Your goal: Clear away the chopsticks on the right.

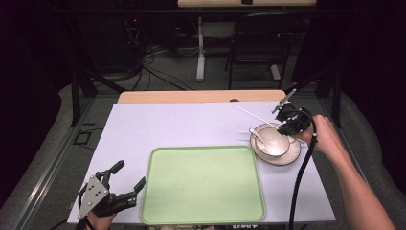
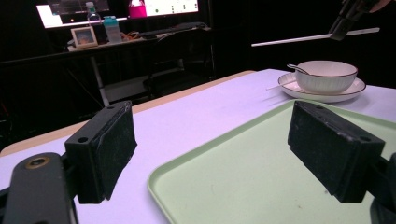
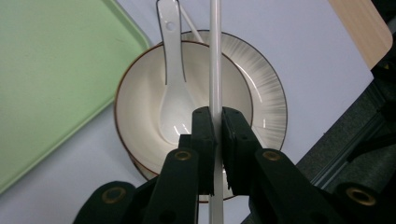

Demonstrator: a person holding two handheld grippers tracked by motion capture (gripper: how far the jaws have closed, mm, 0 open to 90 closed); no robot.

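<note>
Chopstick (image 3: 215, 56), white and thin, is pinched between the pressed-together jaws of the right gripper (image 3: 216, 122), lifted above the bowl (image 3: 140, 93) near the desk's right edge. Its long axis runs straight ahead from the jaws, over the bowl toward the desk's far edge. At the near left corner, the left gripper (image 1: 125, 176) rests spread wide beside the green tray (image 1: 201, 211). A white spoon (image 3: 173, 84) lies in the bowl, which sits on a plate (image 3: 266, 79).

- We note a green tray (image 1: 203, 184) lying bare on the surface (image 1: 167, 124).
- We see a black chair (image 1: 261, 43) standing beyond it.
- We observe bottles (image 2: 105, 25) on a far desk.
</note>
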